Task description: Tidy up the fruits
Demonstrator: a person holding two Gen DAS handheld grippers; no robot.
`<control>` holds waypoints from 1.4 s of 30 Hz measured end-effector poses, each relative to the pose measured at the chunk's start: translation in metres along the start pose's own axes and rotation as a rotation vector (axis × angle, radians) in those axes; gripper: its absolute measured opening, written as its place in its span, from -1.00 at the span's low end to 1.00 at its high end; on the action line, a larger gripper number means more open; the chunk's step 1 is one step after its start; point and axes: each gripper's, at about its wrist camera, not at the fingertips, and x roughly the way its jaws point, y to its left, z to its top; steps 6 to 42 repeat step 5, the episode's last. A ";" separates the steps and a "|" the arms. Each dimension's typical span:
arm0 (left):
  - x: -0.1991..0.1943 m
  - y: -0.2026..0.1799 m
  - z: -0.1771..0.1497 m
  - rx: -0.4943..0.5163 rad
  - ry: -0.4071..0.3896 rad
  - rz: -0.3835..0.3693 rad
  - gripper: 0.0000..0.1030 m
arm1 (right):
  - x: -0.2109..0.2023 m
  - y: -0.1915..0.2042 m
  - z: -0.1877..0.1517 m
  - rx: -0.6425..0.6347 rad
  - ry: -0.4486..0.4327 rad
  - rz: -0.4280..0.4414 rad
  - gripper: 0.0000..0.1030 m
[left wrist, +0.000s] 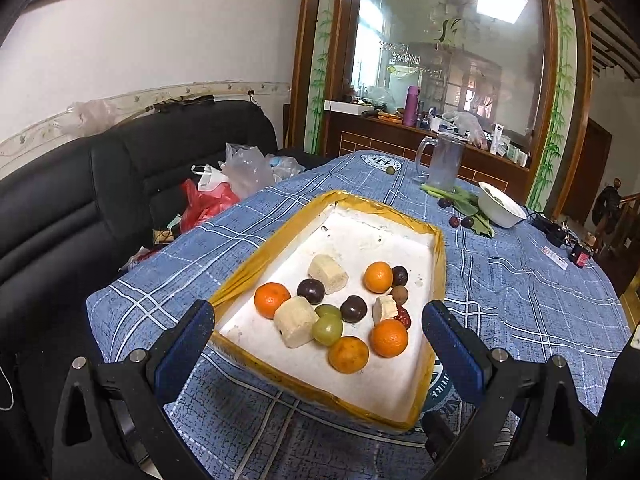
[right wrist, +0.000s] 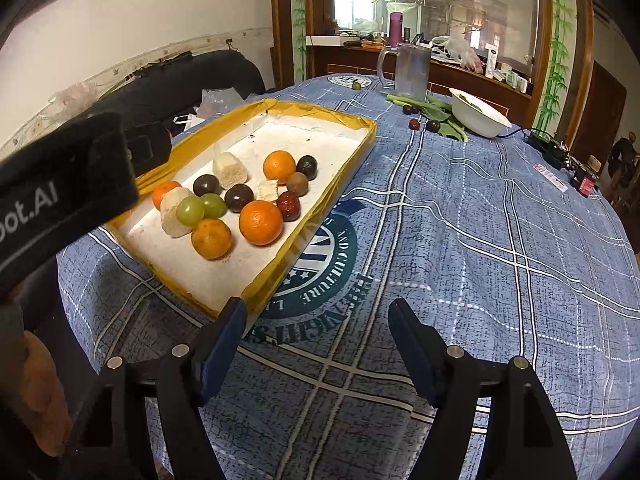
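Observation:
A shallow white foam tray with a yellow taped rim lies on the blue plaid tablecloth. In it sit several oranges, dark plums, two green grapes, peeled banana chunks, a red date and a brown longan. My left gripper stands open, hovering over the tray's near end with nothing between its fingers. My right gripper is open over bare cloth, just right of the tray's near corner, empty.
Further back on the table lie a white bowl, leafy greens, loose dark plums, a lone grape and a clear jug. Electronics lie at the right edge. A black sofa with plastic bags is left of the table.

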 end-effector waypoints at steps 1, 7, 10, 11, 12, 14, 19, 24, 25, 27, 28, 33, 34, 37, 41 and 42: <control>0.000 0.001 0.000 -0.004 0.000 0.004 1.00 | 0.001 0.001 0.000 -0.001 0.001 0.000 0.52; -0.002 -0.001 0.000 0.001 -0.001 0.018 1.00 | 0.000 0.003 0.000 -0.006 0.001 0.002 0.54; -0.002 -0.001 0.000 0.001 -0.001 0.018 1.00 | 0.000 0.003 0.000 -0.006 0.001 0.002 0.54; -0.002 -0.001 0.000 0.001 -0.001 0.018 1.00 | 0.000 0.003 0.000 -0.006 0.001 0.002 0.54; -0.002 -0.001 0.000 0.001 -0.001 0.018 1.00 | 0.000 0.003 0.000 -0.006 0.001 0.002 0.54; -0.002 -0.001 0.000 0.001 -0.001 0.018 1.00 | 0.000 0.003 0.000 -0.006 0.001 0.002 0.54; -0.002 -0.001 0.000 0.001 -0.001 0.018 1.00 | 0.000 0.003 0.000 -0.006 0.001 0.002 0.54; -0.002 -0.001 0.000 0.001 -0.001 0.018 1.00 | 0.000 0.003 0.000 -0.006 0.001 0.002 0.54; -0.002 -0.001 0.000 0.001 -0.001 0.018 1.00 | 0.000 0.003 0.000 -0.006 0.001 0.002 0.54; -0.002 -0.001 0.000 0.001 -0.001 0.018 1.00 | 0.000 0.003 0.000 -0.006 0.001 0.002 0.54; -0.002 -0.001 0.000 0.001 -0.001 0.018 1.00 | 0.000 0.003 0.000 -0.006 0.001 0.002 0.54; -0.002 -0.001 0.000 0.001 -0.001 0.018 1.00 | 0.000 0.003 0.000 -0.006 0.001 0.002 0.54; -0.002 -0.001 0.000 0.001 -0.001 0.018 1.00 | 0.000 0.003 0.000 -0.006 0.001 0.002 0.54; -0.002 -0.001 0.000 0.001 -0.001 0.018 1.00 | 0.000 0.003 0.000 -0.006 0.001 0.002 0.54; -0.002 -0.001 0.000 0.001 -0.001 0.018 1.00 | 0.000 0.003 0.000 -0.006 0.001 0.002 0.54; -0.002 -0.001 0.000 0.001 -0.001 0.018 1.00 | 0.000 0.003 0.000 -0.006 0.001 0.002 0.54</control>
